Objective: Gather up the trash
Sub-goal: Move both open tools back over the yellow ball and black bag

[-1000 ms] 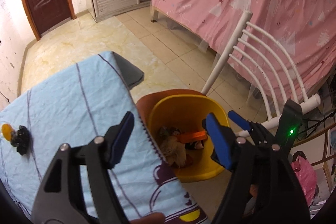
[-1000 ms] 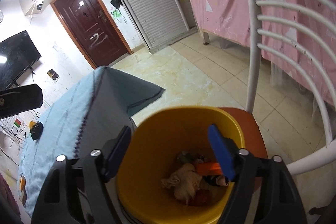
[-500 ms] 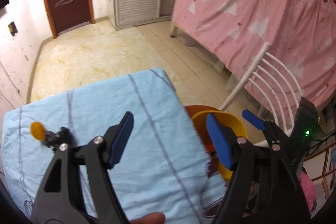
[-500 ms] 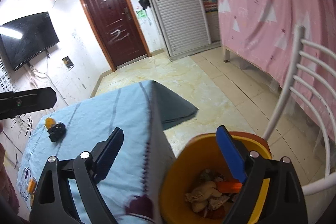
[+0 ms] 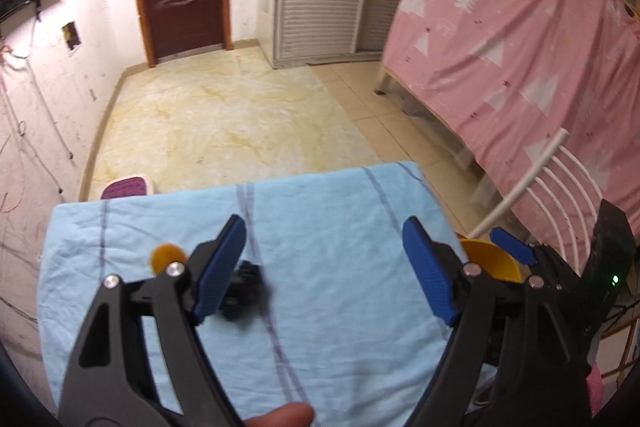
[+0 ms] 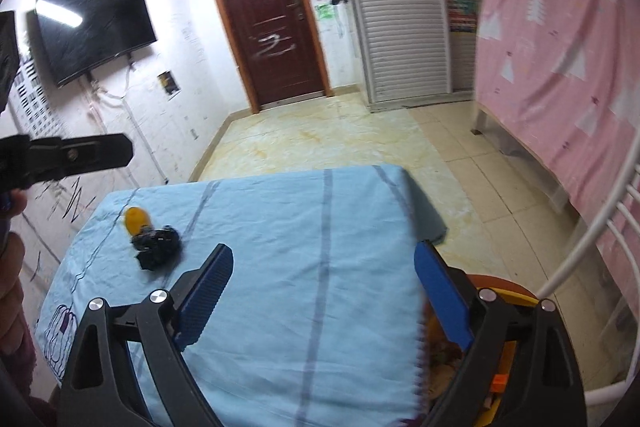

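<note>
Trash remaining is lying on the light blue striped tablecloth [image 6: 320, 267], far left: a crumpled black wad [image 6: 157, 247] touching a small orange rounded piece [image 6: 135, 219]. Both look light, the wad soft and compressible, best pinched across its bulk. Left gripper [image 5: 326, 269] and right gripper [image 6: 322, 297] are opening, nothing between the jaws, with the yellow plastic bin [image 5: 490, 263] at the right.

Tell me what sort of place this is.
Most likely a lived-in room of a home, a bedroom or a one-room flat: a bed behind a pink curtain, a wall-mounted television, a table under a blue sheet and a white chair on a tiled floor.
</note>
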### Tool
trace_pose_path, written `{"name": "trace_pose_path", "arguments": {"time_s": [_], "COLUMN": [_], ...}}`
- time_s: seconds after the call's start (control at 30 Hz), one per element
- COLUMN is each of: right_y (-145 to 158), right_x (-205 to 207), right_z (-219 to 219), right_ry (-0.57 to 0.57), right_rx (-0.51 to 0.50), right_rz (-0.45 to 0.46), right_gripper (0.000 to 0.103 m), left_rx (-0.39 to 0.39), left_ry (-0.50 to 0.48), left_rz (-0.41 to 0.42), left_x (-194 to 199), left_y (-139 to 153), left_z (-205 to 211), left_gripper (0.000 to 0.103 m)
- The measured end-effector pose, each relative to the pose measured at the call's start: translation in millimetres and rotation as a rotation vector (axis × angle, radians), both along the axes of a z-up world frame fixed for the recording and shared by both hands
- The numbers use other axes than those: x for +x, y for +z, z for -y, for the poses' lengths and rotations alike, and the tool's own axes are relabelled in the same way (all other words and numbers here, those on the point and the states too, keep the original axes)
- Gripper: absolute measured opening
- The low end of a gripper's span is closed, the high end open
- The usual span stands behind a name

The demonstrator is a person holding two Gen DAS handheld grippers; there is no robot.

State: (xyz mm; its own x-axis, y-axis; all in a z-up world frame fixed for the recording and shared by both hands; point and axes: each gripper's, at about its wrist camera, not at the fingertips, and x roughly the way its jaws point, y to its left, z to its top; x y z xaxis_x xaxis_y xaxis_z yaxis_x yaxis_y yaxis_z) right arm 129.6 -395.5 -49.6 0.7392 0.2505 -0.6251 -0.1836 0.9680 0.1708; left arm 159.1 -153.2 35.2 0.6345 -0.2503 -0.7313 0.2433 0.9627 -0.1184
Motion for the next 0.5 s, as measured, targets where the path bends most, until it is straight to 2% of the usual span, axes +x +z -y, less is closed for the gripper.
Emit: {"name": "trace_pose_path", "arguments": {"time_s": [0.1, 0.5], "right_y": [0.6, -0.7], "right_x": [5.8, 23.2], "right_z": [-20.1, -90.9], "right_ry": [0.041, 0.178], "right_rx": [-0.009, -0.03], "right_rz": [-0.004, -0.025], "right_gripper": [0.086, 0.087], "left_rx": [0.005, 0.004], "left_ry": [0.034, 0.127], "left_rz": [0.002, -0.033], "left_x": [7.7, 30.9], "left_y": [-0.1, -16.4], "left_z": [-21.5, -83.4], "left_gripper": [0.081, 0.081]}}
